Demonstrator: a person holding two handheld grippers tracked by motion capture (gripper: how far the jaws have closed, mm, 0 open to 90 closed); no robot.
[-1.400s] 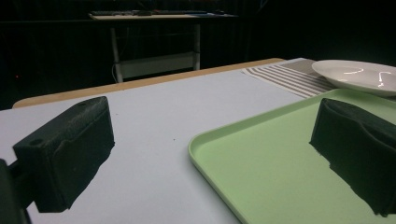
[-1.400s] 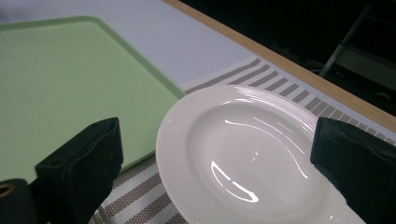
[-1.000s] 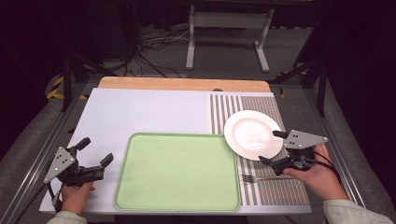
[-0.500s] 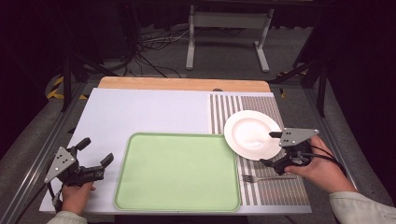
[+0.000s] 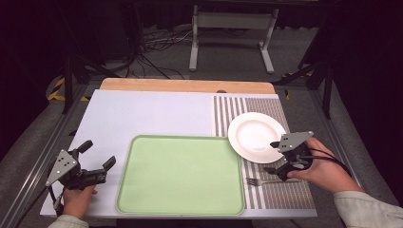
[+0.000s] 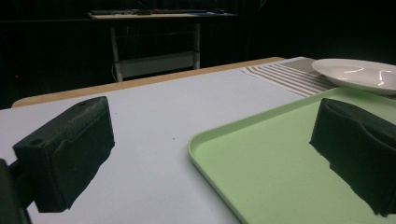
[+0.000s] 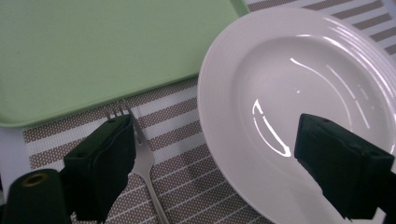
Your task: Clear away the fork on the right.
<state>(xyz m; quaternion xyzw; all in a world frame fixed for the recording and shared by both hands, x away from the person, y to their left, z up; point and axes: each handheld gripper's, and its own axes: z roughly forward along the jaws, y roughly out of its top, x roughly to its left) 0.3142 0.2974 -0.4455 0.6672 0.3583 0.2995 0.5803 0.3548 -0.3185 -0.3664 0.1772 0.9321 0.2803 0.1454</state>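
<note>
Since the earlier pictures, the right gripper has been moved a little way left, closer to the white plate, and its jaws have just been closing a bit. They are seen wide apart, and nothing is pinched between them. In the right gripper view, one jaw is seen over the fork and the other jaw is seen over the near rim of the plate; whether either jaw is touching cannot be told. The rim of the plate and a strip of the striped mat are framed between the two jaws.

The plate is set on the striped mat, on the right side of the table, with its left edge just beside the far right corner of the green tray. The fork is laid flat on the mat near the person, just right of the tray, with its prongs pointed at the tray.

The left gripper is held low at the near left of the table, just left of the tray. Its jaws are spread wide and nothing is held in them. In the left gripper view, the tray's rim is seen between the jaws, and the plate is seen far off on the right.
</note>
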